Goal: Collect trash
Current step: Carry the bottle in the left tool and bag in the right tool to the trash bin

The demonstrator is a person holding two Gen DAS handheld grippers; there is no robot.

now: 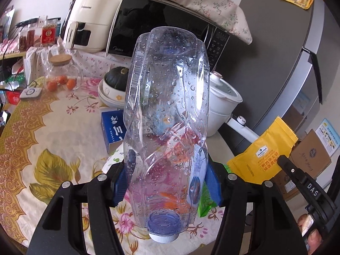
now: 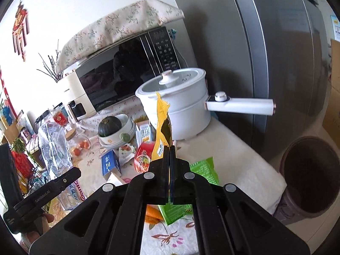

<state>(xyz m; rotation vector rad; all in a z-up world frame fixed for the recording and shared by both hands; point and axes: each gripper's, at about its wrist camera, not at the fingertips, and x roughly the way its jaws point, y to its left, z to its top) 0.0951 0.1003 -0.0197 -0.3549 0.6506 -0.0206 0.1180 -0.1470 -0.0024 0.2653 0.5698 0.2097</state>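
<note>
My left gripper (image 1: 166,182) is shut on a crushed clear plastic bottle (image 1: 167,114), white cap toward me, held above the flowered tablecloth (image 1: 42,140). The bottle also shows at the left of the right wrist view (image 2: 55,146). My right gripper (image 2: 169,163) is shut on a yellow snack wrapper (image 2: 162,125), held upright above the table; the wrapper also shows in the left wrist view (image 1: 262,150). A green wrapper (image 2: 204,170) lies on the table under the right gripper. A dark round trash bin (image 2: 308,180) stands on the floor at the table's right.
A white electric pot (image 2: 178,104) with a long handle stands at the table's far right corner. A microwave (image 1: 161,27), an air fryer (image 1: 89,21), stacked bowls with a squash (image 1: 115,85), a glass jar (image 1: 61,74), a blue box (image 1: 112,127) and a grey fridge (image 2: 276,53) surround the area.
</note>
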